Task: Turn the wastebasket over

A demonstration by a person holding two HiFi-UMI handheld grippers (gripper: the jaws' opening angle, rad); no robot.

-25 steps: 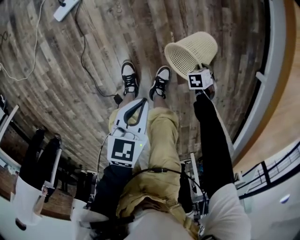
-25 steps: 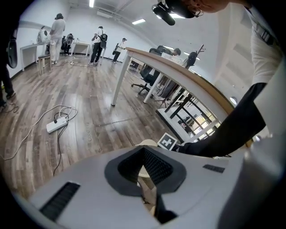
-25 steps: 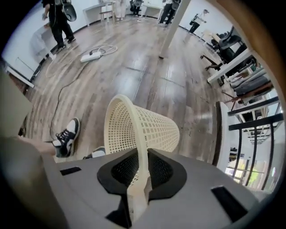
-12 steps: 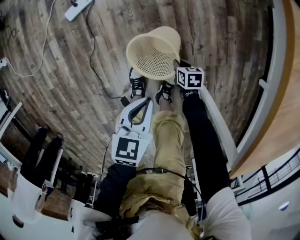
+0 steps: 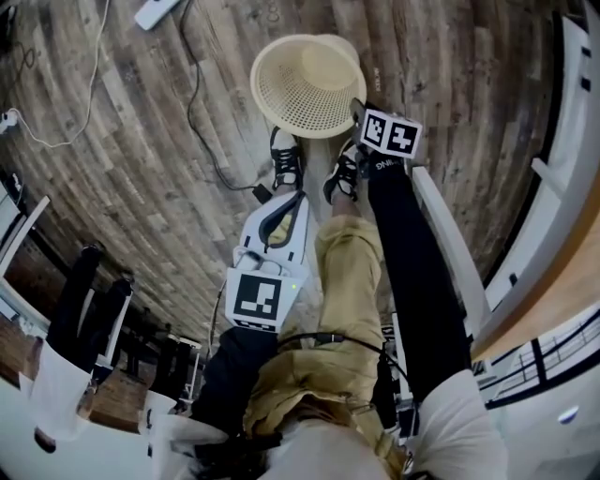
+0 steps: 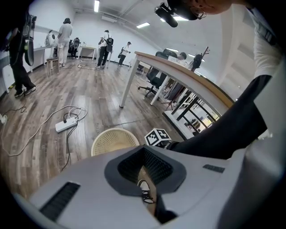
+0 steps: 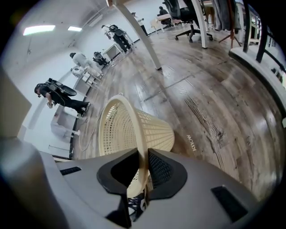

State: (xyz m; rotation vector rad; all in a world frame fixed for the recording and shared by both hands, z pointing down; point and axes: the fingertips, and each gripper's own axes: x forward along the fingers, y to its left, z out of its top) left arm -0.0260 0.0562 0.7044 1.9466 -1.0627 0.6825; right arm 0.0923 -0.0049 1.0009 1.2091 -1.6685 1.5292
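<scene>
The wastebasket (image 5: 309,84) is a cream mesh plastic bin, just beyond the person's shoes, with its mouth facing up at the head camera. My right gripper (image 5: 359,114), under its marker cube, is shut on the near right rim. In the right gripper view the rim of the wastebasket (image 7: 134,129) runs between the pads of the right gripper (image 7: 142,172), and the bin leans away over the wooden floor. I cannot tell if its base touches the floor. My left gripper (image 5: 296,197) hangs shut and empty above the left shoe. From the left gripper (image 6: 144,150) the wastebasket (image 6: 111,141) shows ahead.
A white power strip (image 5: 155,11) and a black cable (image 5: 199,117) lie on the floor to the left. The person's shoes (image 5: 286,169) stand just below the bin. A long table with white legs (image 5: 553,187) runs along the right. Several people stand far off (image 6: 105,44).
My right gripper has swung the wastebasket left from beside the right shoe to in front of both shoes. It rolled the bin, so the mouth now faces up. The left gripper barely moved.
</scene>
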